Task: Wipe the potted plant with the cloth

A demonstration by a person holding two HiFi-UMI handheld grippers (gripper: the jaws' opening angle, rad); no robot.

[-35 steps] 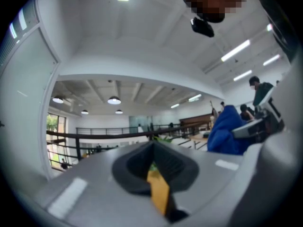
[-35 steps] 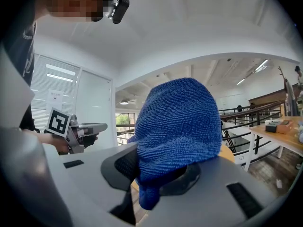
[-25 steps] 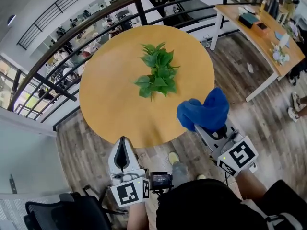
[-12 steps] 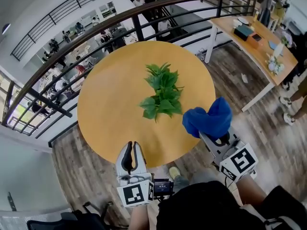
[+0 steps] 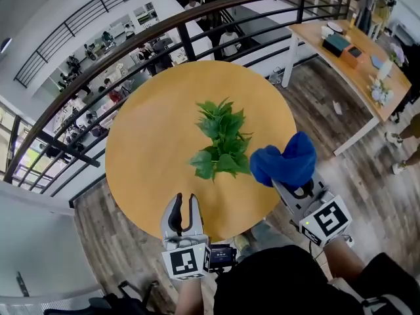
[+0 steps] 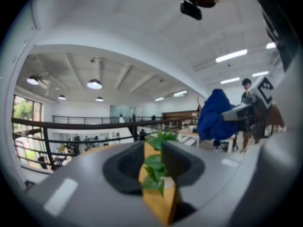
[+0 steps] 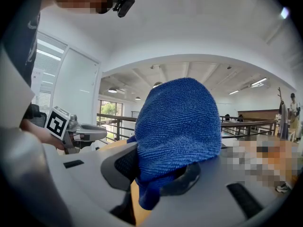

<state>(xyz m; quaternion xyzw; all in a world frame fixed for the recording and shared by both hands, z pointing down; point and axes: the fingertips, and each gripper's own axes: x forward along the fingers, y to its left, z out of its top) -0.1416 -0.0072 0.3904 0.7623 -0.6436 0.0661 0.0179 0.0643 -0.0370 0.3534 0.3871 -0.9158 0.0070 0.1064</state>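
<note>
counter (image 5: 147, 143): round and orange-topped; I place every entry below against it.
potted plant (image 5: 222, 143): stands upright near the middle of the counter, a little to its right side. The leaves are green, and in the head view they hide the pot.
left gripper (image 5: 184, 202): hangs over the counter's near edge and points in toward the middle. Its jaws have just been opening and stand apart with nothing between the pads. In the left gripper view I see only the distant plant through the gap.
right gripper (image 5: 289, 179): sits at the counter's near-right edge with its jaws clamped on the cloth.
cloth (image 5: 285, 159): blue and bunched. It is heaped over the right gripper's jaws, and one tail hangs down between them. It is above the counter's right edge. In the head view it looks just beside the leaves, but the left gripper view shows a gap between cloth and plant.
marker cubes (image 5: 186, 262): one on the rear of each gripper, both off the counter's near edge, close to me.
railing (image 5: 98, 64): dark metal bars curving round beyond the counter's far edge.
floor (image 5: 111, 228): wood planks around the counter's near side.
table (image 5: 348, 51): pale wood, well apart from the counter on its far-right side, with small items I cannot identify.
</note>
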